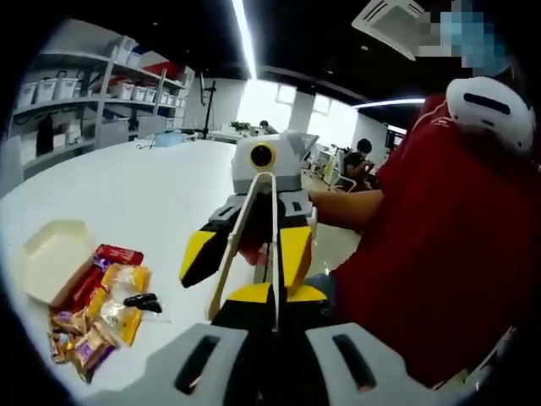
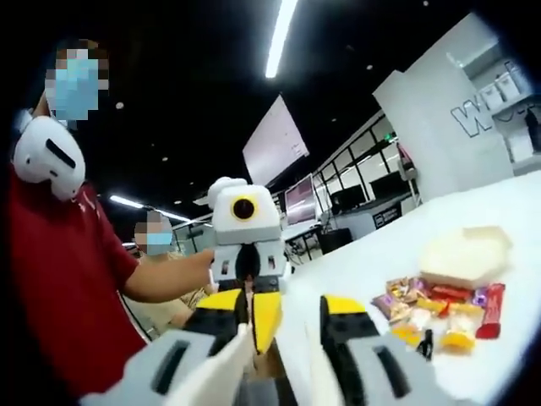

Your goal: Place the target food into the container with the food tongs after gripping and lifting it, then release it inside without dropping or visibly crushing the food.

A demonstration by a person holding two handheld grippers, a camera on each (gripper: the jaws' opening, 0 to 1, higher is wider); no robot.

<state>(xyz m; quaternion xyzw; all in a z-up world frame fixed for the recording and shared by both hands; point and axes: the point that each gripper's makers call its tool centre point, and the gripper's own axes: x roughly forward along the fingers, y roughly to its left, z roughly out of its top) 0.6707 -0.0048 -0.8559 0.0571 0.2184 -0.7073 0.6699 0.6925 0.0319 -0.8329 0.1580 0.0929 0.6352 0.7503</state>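
Though left claw's (image 2: 245, 313) state is unclear, right claw's (image 1: 247, 258) spread jaws clasp slim cream tongs (image 1: 226, 262).

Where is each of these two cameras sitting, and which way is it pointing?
Left gripper view: rides on the left gripper, facing the right gripper, which holds tongs; the person's red shirt is on the right, the table on the left.
Right gripper view: rides on the right gripper, facing the left gripper; red shirt at left.
Shared: the snack pile, the pale container and the white table.
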